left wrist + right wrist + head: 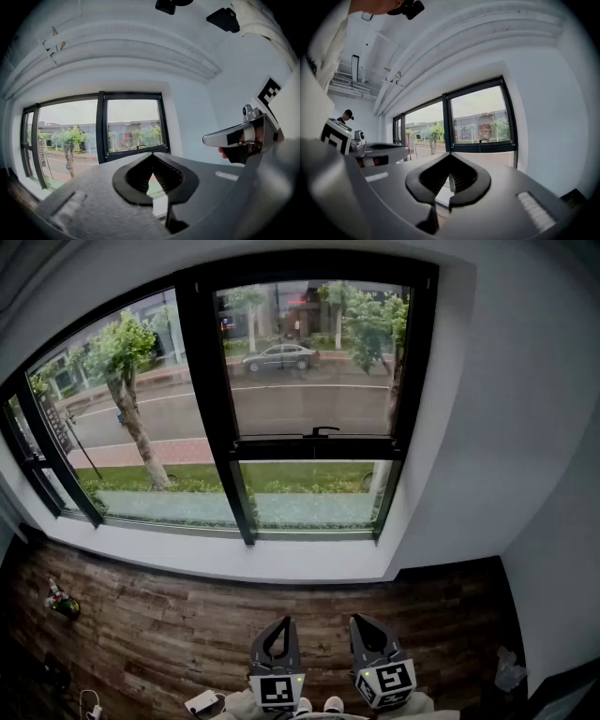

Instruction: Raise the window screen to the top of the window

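The window screen (pixel 281 448) shows as a black cross bar low in the right pane of the window (pixel 202 381), with a small handle (pixel 323 431) on its top edge. The glass above the bar looks greyer than the glass below, so the mesh probably hangs from the top. The bar is well short of the top.

The left gripper (pixel 279 626) and right gripper (pixel 364 626) sit side by side at 6 o'clock in the head view, over the wooden floor (pixel 141 615). Both have their jaws together on nothing and are well apart from the window. The handle lies at about 12 o'clock from them.

The step in hand appears to be the approach. To do it well, one gripper (the right looks nearer in line) should come up to the handle with its jaws parted. It should close squarely on the handle's middle, then lift straight toward 12 o'clock. That keeps the bar level so it does not bind in its side tracks.
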Available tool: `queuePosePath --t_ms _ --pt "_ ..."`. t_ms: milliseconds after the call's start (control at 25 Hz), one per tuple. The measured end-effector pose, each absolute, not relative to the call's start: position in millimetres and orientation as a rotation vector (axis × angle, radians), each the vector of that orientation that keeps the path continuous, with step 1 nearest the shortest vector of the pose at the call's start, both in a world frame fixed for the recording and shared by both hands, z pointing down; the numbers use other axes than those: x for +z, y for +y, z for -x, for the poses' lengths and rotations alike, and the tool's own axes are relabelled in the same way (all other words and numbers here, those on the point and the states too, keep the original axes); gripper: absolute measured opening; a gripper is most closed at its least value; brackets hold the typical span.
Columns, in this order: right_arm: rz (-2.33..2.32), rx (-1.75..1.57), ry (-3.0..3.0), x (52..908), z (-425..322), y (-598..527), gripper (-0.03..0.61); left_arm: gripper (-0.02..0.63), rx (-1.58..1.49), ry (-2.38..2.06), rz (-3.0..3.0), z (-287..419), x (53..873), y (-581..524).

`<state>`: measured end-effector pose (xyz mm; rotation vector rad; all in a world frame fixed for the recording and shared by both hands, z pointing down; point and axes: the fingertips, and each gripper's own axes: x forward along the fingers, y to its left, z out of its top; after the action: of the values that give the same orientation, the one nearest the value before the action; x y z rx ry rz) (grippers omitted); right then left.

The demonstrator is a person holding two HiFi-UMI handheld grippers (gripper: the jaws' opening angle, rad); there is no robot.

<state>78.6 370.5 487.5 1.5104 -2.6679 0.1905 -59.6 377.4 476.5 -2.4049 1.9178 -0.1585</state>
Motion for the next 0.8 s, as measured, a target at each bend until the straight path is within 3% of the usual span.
queuePosePath --t_ms 800 --pt "-1.553 0.214 -2.744 475.0 -155.8 360.5 0.005 0.005 -0.168 1.842 2.449 -26.6 468.9 359.7"
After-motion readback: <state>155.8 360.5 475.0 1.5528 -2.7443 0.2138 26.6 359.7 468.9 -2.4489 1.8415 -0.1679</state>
